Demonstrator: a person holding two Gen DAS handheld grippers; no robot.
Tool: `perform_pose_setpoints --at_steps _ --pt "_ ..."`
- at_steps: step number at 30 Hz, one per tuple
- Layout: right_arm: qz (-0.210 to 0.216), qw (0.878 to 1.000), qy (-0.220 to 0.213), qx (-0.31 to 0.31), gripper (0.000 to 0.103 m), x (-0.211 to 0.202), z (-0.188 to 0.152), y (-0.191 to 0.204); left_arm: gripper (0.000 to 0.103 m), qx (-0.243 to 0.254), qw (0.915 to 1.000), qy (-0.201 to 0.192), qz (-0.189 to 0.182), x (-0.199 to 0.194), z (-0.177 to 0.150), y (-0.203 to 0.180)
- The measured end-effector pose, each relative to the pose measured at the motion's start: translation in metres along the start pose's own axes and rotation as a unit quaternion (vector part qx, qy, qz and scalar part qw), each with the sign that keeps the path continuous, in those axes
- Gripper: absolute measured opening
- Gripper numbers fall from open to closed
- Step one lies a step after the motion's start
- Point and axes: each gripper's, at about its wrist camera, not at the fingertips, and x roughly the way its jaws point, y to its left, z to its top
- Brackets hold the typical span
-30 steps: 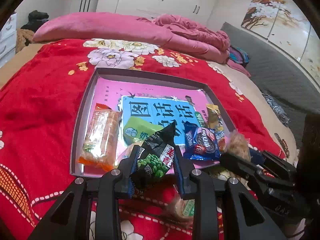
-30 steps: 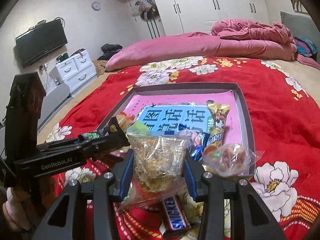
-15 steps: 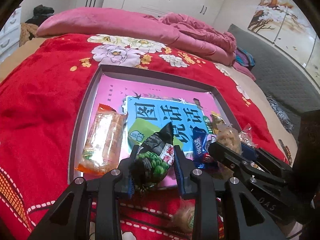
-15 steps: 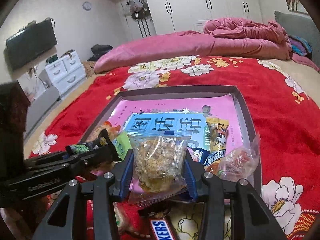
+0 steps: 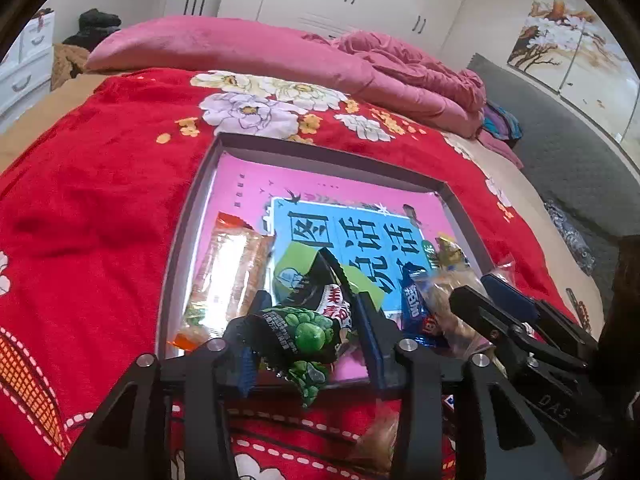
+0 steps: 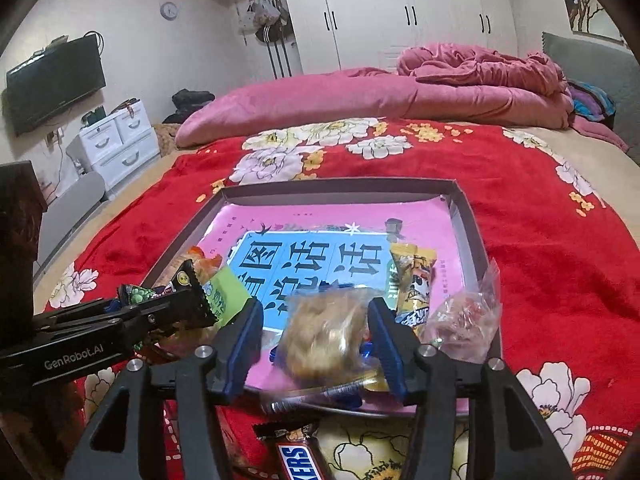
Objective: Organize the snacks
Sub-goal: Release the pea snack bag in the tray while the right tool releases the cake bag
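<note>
The left gripper (image 5: 304, 344) is opening its jaws, and the black foil packet printed with green peas (image 5: 308, 320) sits between the blue pads with gaps on both sides, its lower end hanging over the near rim of the shallow grey cardboard tray (image 5: 188, 232). The right gripper (image 6: 316, 344) is likewise opening: the clear plastic bag of pale brown crumbly snack (image 6: 328, 332) lies blurred between its spread blue pads, apart from both, over the tray's near edge. Nearest the right camera, a brown Snickers bar (image 6: 296, 456) lies on the red flowered blanket (image 6: 540, 248), outside the tray. Just beside the right gripper, a crinkled clear bag of reddish sweets (image 6: 464, 320) leans at the tray's right wall. Inside the tray, on its pink and blue printed sheet with large Chinese characters (image 5: 352, 236), lie a long orange-ended transparent cracker pack (image 5: 228, 276) along the left side, a light green flat packet (image 5: 296, 268) partly under the pea packet, a dark blue biscuit wrapper (image 5: 416, 304) and a yellow cartoon-printed snack bag (image 6: 414, 280) to the right. Further off, a pink quilt (image 6: 360, 96) is bunched across the bed, with white wardrobes (image 6: 400, 12) behind it.
</note>
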Motion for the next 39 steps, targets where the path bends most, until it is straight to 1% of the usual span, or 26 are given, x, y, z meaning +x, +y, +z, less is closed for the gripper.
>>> perform_pose_setpoints --at_steps 2,4,10,28,33,35,37,39 --pt "0.003 1.000 -0.005 -0.003 0.056 -0.003 0.000 0.001 0.050 -0.002 1.0000 -0.003 -0.001 -0.002 0.001 0.002" --pt "0.005 1.000 -0.008 -0.009 0.058 -0.006 0.001 0.001 0.059 -0.001 1.0000 -0.006 -0.003 -0.004 0.001 0.003" --pt "0.005 1.000 -0.016 -0.021 0.060 -0.015 -0.001 0.003 0.065 -0.003 0.9999 -0.011 0.000 -0.009 0.002 0.006" --pt "-0.003 0.999 -0.020 -0.032 0.061 -0.034 -0.009 -0.005 0.068 -0.008 0.9994 -0.029 0.016 -0.022 0.002 0.018" --pt "-0.005 0.999 -0.020 -0.036 0.062 -0.039 -0.012 -0.008 0.068 -0.023 0.9990 -0.035 0.012 -0.033 0.001 0.029" --pt "-0.003 0.999 -0.020 -0.040 0.065 -0.042 -0.014 -0.008 0.069 -0.027 0.9990 -0.035 0.010 -0.037 0.000 0.032" --pt "-0.003 0.999 -0.019 -0.044 0.065 -0.045 -0.016 -0.008 0.074 -0.028 0.9990 -0.035 0.008 -0.040 -0.002 0.034" --pt "-0.002 0.999 -0.017 -0.048 0.065 -0.047 -0.019 -0.007 0.074 -0.028 0.9990 -0.036 0.006 -0.044 -0.004 0.034"
